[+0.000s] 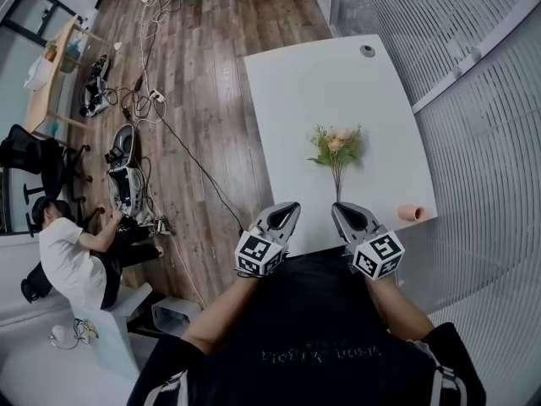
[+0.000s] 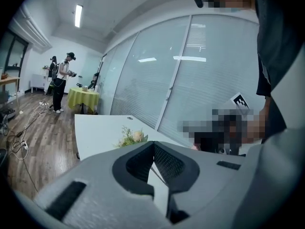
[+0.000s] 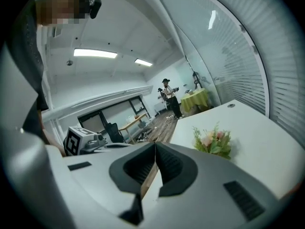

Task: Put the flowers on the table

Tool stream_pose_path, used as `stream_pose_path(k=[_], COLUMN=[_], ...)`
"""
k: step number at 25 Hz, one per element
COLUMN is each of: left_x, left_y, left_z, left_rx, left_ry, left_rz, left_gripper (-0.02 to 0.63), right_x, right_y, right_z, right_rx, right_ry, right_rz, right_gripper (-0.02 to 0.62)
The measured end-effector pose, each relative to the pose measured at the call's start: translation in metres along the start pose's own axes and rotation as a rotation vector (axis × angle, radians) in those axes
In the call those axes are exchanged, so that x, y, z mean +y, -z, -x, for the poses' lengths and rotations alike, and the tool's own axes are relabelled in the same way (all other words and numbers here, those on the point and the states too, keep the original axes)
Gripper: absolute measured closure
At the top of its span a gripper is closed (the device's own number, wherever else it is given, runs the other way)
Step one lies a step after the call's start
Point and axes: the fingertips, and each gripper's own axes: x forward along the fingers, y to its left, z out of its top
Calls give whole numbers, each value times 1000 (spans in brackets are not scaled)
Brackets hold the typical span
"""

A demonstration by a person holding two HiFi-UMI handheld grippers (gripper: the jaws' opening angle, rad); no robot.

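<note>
Flowers (image 1: 336, 146) down on white table (image 1: 338, 83), both grippers clenched and empty.
Bunch lies mid-table toward the right side, pale pink and cream blooms away from the person, thin stems pointing at the near edge. Right gripper (image 1: 337, 207) hangs over the near edge just short of the stem ends, not touching; left gripper (image 1: 293, 205) beside it, over the same edge. Each gripper view shows jaw tips met, nothing between: left (image 2: 153, 144), right (image 3: 155, 146). Small pink object (image 1: 411, 212) at the table's near right corner; round grey disc (image 1: 367, 51) at the far end. Wood floor (image 1: 203, 100) left of the table, cables across it; a person (image 1: 72, 256) crouched there.
</note>
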Motion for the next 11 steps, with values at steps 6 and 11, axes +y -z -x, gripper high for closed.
stream_pose_path(k=[6,11], left_x=[-15,-33], left_y=[-25,-49], left_z=[17,21], left_rx=[-46,-126], left_ry=[11,52], left_rz=[-47,-106], left_gripper=[588,589], right_x=[26,38], right_y=[-20,-45], right_z=[12,30], right_rx=[-41,-100], right_ry=[-50,-72], right_rz=[33,72], right_gripper=[565,565])
